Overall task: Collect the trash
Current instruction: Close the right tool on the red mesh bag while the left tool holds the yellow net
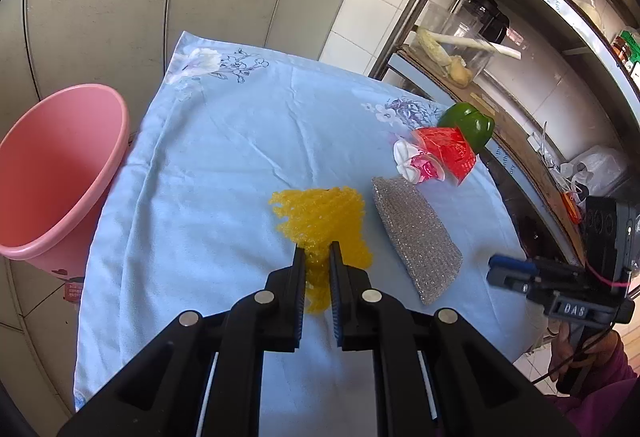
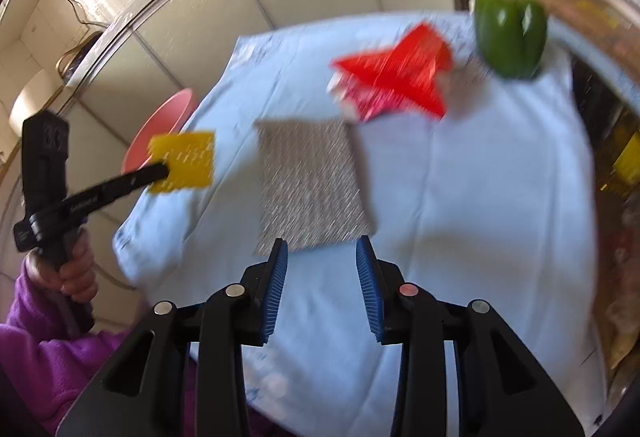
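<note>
My left gripper point(image 1: 317, 249) is shut on a yellow foam net point(image 1: 320, 221), which sticks out ahead of its black fingers. In the right wrist view the left gripper point(image 2: 164, 169) holds the yellow net point(image 2: 184, 161) near the table's left edge, in front of the pink bin point(image 2: 160, 129). My right gripper point(image 2: 321, 243) stands open with nothing between its blue pads, just short of a silver scouring pad point(image 2: 312, 185). Beyond the pad lie a red wrapper point(image 2: 400, 81) and a crumpled white and pink wrapper point(image 1: 416, 163). The pink bin point(image 1: 52, 173) stands left of the table.
A light blue floral cloth point(image 1: 224, 157) covers the table. A green bell pepper point(image 1: 468, 125) sits at its far right corner. A metal shelf rack point(image 1: 520, 49) with jars and vegetables runs along the right side. Grey cabinets stand behind. A hand in a purple sleeve point(image 2: 48, 337) holds the left gripper.
</note>
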Tool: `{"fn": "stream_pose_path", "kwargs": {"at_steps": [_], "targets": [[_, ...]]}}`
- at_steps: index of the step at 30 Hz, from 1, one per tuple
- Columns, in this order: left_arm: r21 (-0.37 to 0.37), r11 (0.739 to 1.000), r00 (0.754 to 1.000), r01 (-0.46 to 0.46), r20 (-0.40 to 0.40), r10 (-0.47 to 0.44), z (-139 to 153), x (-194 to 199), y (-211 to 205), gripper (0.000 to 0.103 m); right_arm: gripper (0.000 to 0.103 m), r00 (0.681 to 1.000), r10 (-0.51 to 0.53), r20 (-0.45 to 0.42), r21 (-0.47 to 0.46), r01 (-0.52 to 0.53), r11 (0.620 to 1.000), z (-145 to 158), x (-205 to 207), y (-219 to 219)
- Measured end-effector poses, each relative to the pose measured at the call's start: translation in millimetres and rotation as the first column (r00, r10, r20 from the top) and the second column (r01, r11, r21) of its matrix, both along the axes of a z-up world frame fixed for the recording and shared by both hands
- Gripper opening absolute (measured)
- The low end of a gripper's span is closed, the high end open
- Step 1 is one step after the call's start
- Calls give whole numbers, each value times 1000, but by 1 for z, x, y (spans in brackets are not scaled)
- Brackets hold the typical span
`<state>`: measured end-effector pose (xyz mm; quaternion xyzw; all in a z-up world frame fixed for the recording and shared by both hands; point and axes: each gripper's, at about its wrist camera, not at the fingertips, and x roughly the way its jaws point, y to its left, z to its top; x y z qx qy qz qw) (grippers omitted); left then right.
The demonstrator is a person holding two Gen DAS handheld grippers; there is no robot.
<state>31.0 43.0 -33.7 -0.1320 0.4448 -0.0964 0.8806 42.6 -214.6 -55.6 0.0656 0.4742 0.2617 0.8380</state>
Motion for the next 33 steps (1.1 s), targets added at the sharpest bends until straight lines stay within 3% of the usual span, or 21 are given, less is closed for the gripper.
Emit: {"fn": "stream_pose_path", "kwargs": {"at_steps": [5,7,9,12,17,21,27,29,31,33], "targets": [[-1,1000,1000,-8,2,8,0,1,2,10,37,990,-71,122,-55,78,995,17,29,-3],[-2,1000,1000,-17,1,17,0,1,5,10,46,983,-88,160,-76,101,992,21,41,-4],[-1,1000,1000,-29,-6,29,-1,2,9,10,48,978,-111,175,-64,123,990,25,54,-7],[-3,999,999,-44,-13,44,-2,4,13,10,51,975,-158,153,1,160,987,30,78,-16],[-15,999,999,-48,-6,48,-2,6,17,11,52,964,-264,21,159,257,953,25,115,-38],[-26,998,998,-55,5,55,0,8,19,11,59,959,-281,-27,162,281,946,17,132,-37],[-34,997,998,-63,0,63,0,8,21,11,59,962,-259,-89,141,269,953,-2,132,-27],[-35,997,998,-65,0,65,-1,7,22,11,56,967,-243,-73,135,251,958,-3,125,-26],[-37,997,998,-68,-1,68,-1,8,24,11,41,973,-220,-71,127,228,965,-6,121,-23],[-41,997,998,-68,2,68,-1,7,23,11,37,976,-211,-58,109,217,970,-7,114,-21]]}}
